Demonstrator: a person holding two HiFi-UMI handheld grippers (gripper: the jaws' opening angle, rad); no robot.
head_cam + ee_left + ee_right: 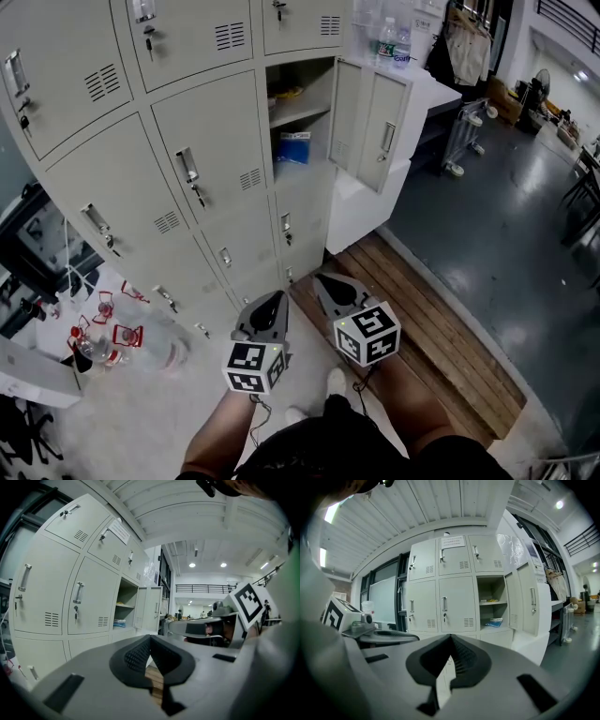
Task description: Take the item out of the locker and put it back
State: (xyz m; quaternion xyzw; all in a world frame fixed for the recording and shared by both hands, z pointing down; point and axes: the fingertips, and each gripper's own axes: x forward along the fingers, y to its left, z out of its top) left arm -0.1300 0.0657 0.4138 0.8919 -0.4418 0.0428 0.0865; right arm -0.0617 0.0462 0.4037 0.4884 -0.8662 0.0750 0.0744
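Observation:
The grey lockers (178, 122) fill the left of the head view. One compartment (298, 127) stands with its door (373, 122) swung out to the right. A blue and white packet (292, 147) lies on its lower shelf, also seen as the packet (493, 621) in the right gripper view and the packet (120, 623) in the left gripper view. A yellowish item (287, 94) sits on the shelf above. Both grippers hang well short of the lockers, side by side, left gripper (275, 298) and right gripper (323, 280). Each has its jaws together with nothing between them.
A wooden pallet (431, 337) lies on the floor right of the lockers. Red-capped bottles and a clear bag (117, 337) lie at the lower left. A white counter (422, 89) with bottles stands behind the open door. The person's shoes (336, 382) show below the grippers.

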